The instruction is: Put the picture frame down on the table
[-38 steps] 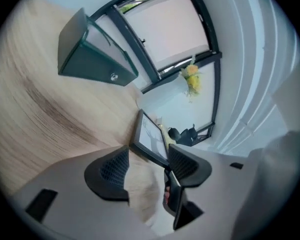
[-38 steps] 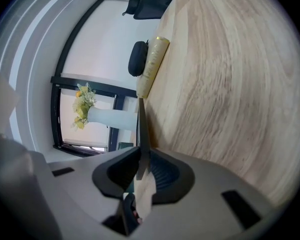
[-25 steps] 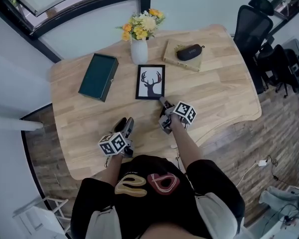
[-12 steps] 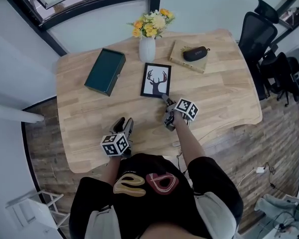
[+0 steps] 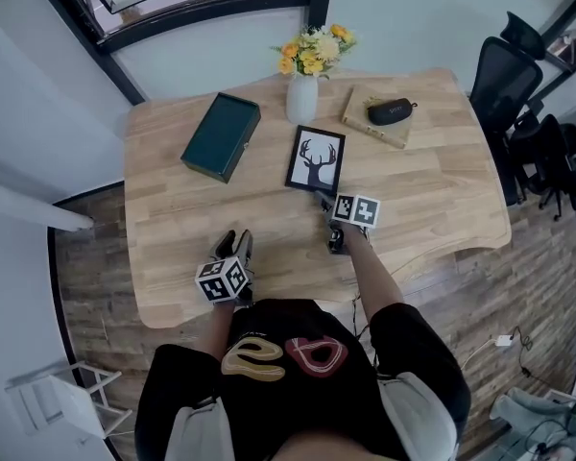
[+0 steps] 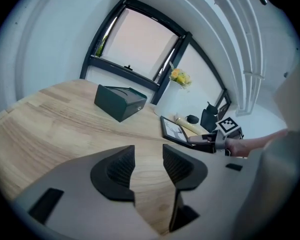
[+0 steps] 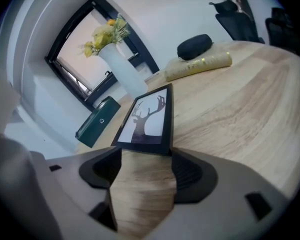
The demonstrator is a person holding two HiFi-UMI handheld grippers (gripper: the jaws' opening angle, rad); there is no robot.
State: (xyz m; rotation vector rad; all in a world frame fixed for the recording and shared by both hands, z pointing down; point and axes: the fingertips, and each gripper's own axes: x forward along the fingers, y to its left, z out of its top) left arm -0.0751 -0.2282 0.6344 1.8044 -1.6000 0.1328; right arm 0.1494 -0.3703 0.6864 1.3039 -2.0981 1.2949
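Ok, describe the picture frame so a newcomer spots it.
Start at the wooden table and find the white vase of flowers at its far edge. Just in front of it lies the picture frame, flat. Only it has a black border round a black antlered deer head on white; the box to its left is plain dark green.
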